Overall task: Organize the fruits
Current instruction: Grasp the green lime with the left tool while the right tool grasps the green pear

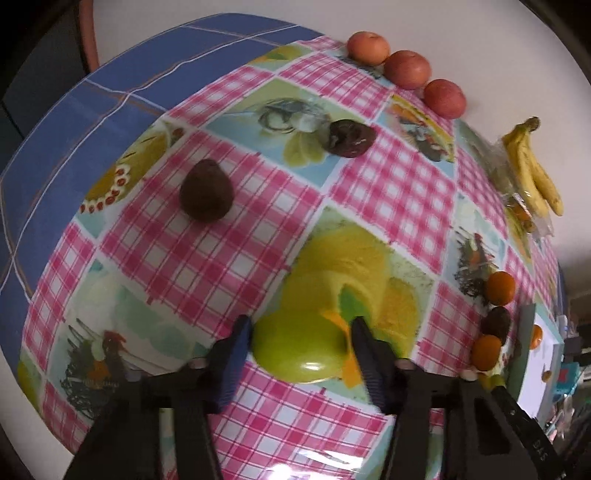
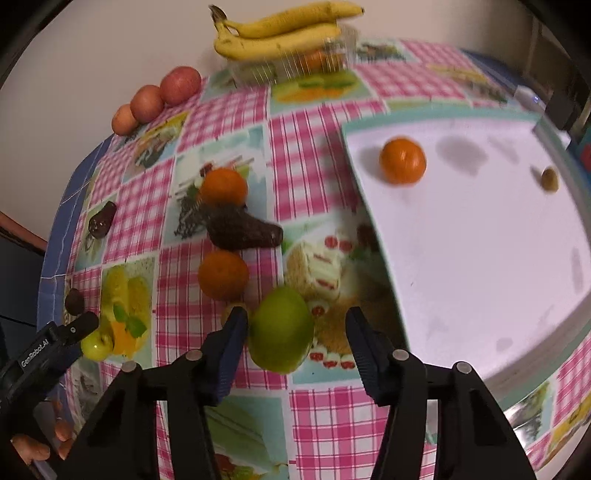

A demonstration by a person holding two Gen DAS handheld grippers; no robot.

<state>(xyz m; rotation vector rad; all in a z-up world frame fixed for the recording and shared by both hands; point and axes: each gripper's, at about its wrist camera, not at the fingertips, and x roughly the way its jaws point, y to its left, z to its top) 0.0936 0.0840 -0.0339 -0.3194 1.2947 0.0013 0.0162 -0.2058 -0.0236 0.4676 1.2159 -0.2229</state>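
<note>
open checked cloth (image 1: 236, 258) between the two avocados (image 1: 207, 195) and the near edge, free to pass. right side tighter: two oranges (image 2: 223, 275) with a dark avocado (image 2: 243, 230) between them stand just behind the green apple (image 2: 280, 330), white tray (image 2: 461, 258) wall just beside it. tray floor mostly bare, one orange (image 2: 402, 160) at its far end.

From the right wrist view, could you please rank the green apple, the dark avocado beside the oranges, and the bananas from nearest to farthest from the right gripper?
1. Green apple: between the right gripper fingers.
2. Dark avocado: mid-table, between two oranges.
3. Bananas: far edge, by the wall.
</note>
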